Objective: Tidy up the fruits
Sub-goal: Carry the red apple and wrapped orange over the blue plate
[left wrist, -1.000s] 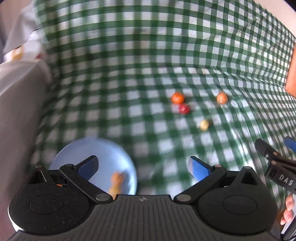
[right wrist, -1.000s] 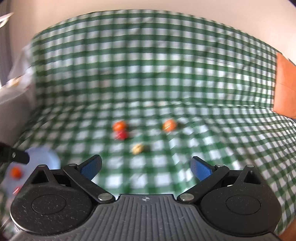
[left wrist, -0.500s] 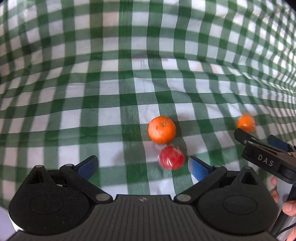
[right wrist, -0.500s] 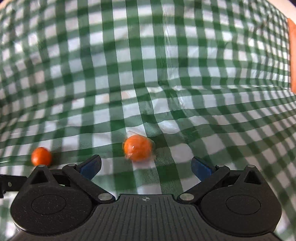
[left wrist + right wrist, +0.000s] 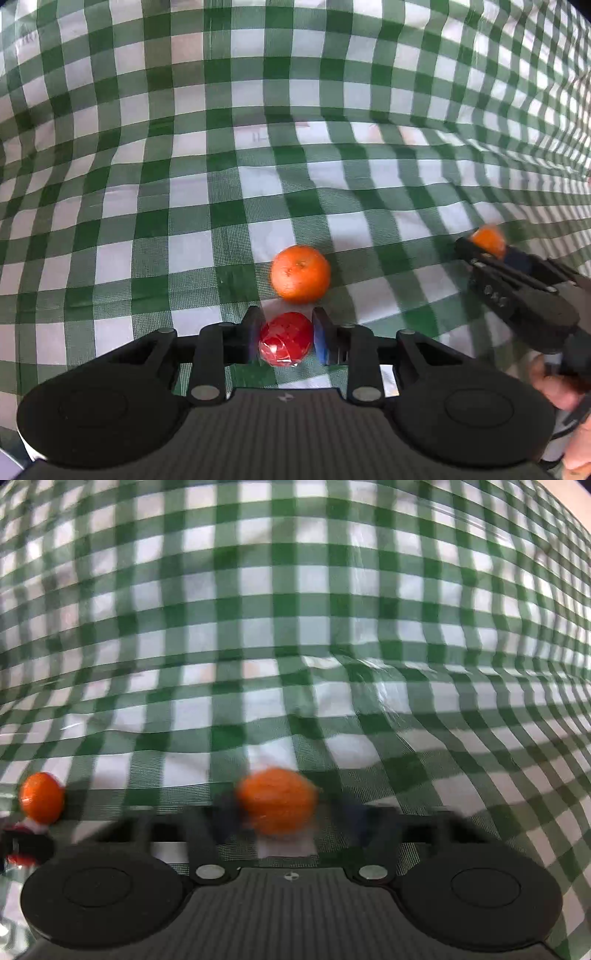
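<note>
In the left wrist view my left gripper [image 5: 286, 338] is shut on a shiny red fruit [image 5: 286, 343] on the green checked cloth. An orange [image 5: 300, 273] lies just beyond it, touching or nearly so. At the right, my right gripper [image 5: 493, 251] holds a second orange fruit [image 5: 487, 240]. In the right wrist view, blurred by motion, my right gripper [image 5: 284, 816] is closed around that orange fruit [image 5: 277, 799]. The first orange [image 5: 41, 801] shows at the far left, with a bit of the red fruit [image 5: 20, 858] below it.
The green and white checked cloth [image 5: 184, 184] covers the whole surface and rises in folds at the back [image 5: 332, 590]. A hand [image 5: 561, 391] holds the right gripper at the right edge of the left wrist view.
Both grippers have moved down and forward to the fruits and closed, the left on the red fruit, the right on the orange fruit. The blue bowl has left the view.
</note>
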A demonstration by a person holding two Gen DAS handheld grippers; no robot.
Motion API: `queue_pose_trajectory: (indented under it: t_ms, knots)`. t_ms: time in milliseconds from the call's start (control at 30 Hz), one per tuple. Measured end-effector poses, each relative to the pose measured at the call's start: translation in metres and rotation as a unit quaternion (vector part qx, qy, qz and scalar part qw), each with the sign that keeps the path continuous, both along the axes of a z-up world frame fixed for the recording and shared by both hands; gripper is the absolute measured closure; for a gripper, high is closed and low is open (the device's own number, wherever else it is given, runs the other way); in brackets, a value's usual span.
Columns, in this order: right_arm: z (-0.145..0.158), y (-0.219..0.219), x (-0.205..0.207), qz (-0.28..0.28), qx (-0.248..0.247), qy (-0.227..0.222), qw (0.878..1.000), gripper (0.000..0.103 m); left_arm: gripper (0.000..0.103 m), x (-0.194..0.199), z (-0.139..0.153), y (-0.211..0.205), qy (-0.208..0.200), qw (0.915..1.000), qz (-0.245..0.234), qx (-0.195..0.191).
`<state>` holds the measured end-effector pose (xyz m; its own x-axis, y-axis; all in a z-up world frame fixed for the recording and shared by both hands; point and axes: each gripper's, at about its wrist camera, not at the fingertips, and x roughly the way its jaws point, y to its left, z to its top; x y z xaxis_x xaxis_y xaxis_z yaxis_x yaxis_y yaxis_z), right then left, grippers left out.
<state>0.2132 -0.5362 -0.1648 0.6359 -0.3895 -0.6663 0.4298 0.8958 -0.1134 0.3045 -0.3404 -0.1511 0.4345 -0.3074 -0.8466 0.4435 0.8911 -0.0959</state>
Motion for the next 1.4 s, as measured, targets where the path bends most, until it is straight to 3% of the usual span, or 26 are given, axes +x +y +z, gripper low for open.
queue_pose_trajectory:
  t_ms: [167,433,633,833,967,1133,1400]
  knots:
    - [0.013,0.001,-0.015,-0.013,0.016,-0.004,1.000,0.063,0.070,-0.014,0.021,0.017,-0.018,0.9997,-0.008,-0.011]
    - [0.080,0.053,-0.090,0.005,0.018,-0.043,0.999,0.063,0.070,-0.074,0.087,0.082,-0.023,0.9990,0.005,-0.039]
    - [0.133,0.132,-0.154,0.045,0.030,-0.054,0.997,0.063,0.070,-0.151,0.126,0.162,-0.019,0.9994,0.018,-0.023]
    - [0.163,0.232,-0.206,0.110,0.065,-0.050,0.991,0.063,0.070,-0.217,0.154,0.256,-0.011,0.9983,0.058,0.005]
    - [0.172,0.293,-0.229,0.162,0.096,-0.032,0.982,0.063,0.070,-0.255,0.164,0.306,0.000,0.9977,0.068,0.008]
    - [0.189,0.359,-0.257,0.233,0.092,-0.008,0.968,0.063,0.070,-0.290,0.170,0.350,-0.014,0.9967,0.080,0.005]
    - [0.207,0.412,-0.288,0.275,0.080,0.010,0.958,0.063,0.070,-0.319,0.173,0.385,-0.023,0.9955,0.091,-0.014]
